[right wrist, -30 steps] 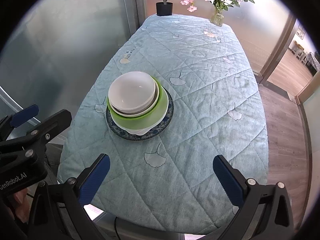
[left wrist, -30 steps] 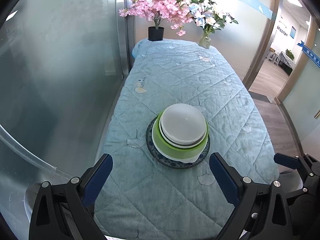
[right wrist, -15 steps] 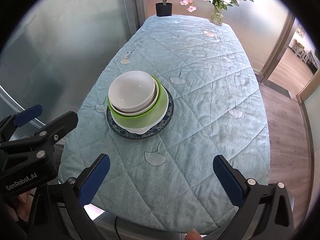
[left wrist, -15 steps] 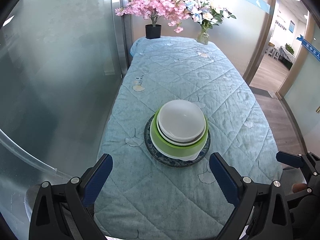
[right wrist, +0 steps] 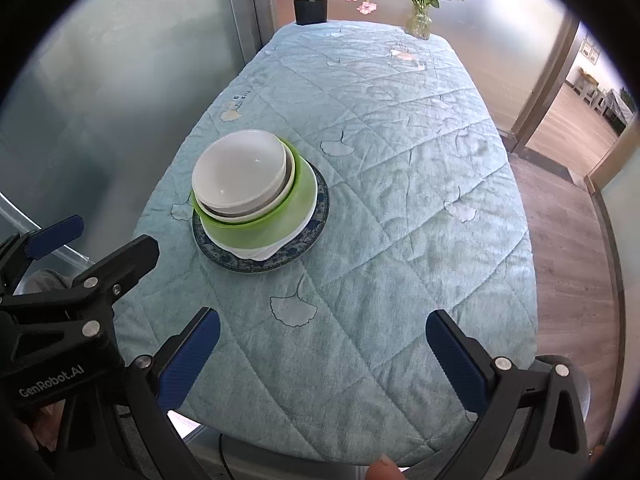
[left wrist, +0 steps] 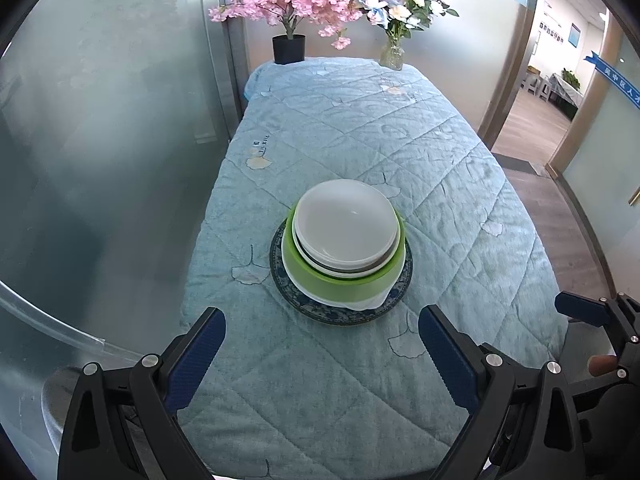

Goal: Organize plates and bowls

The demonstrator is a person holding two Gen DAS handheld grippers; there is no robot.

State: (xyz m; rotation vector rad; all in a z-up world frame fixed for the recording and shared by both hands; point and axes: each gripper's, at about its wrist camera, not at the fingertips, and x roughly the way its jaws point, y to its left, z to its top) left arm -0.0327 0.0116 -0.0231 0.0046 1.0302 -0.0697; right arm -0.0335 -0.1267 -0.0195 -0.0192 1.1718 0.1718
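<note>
White lettering reading "GenRobot.AI" shows on the black body of the left gripper [right wrist: 116,276] where it enters the right wrist view at the lower left. Small dark letters are stitched on the pale blue quilted cloth with ginkgo-leaf motifs [left wrist: 400,152] near its left edge, beside a yellowish leaf; they are too small to read surely.

One stack of dishes stands on the cloth, nearer the left edge than the right and nearer the near end than the far one. At the bottom lies a single round blue-and-white patterned plate [left wrist: 304,304]. On it sits a white dish [left wrist: 370,303] of which only a sliver shows, then one lime-green plastic bowl [left wrist: 340,285], and nested in that at least two white bowls [left wrist: 346,220], the upper one empty and glossy. How many thin rims lie between them cannot be counted.

At the far end stand two flower holders: a black pot of pink blossom [left wrist: 289,49] toward the far left corner and a clear glass vase of mixed flowers [left wrist: 392,54] to its right.

The left gripper [left wrist: 322,350] hangs over the near edge with its blue-padded jaws spread wide, grasping nothing. The right gripper [right wrist: 322,354] is likewise released and empty over the near edge, right of the stack. The cloth to the right of the stack and beyond it lies bare. A frosted glass wall [left wrist: 100,140] runs close along the left edge.
</note>
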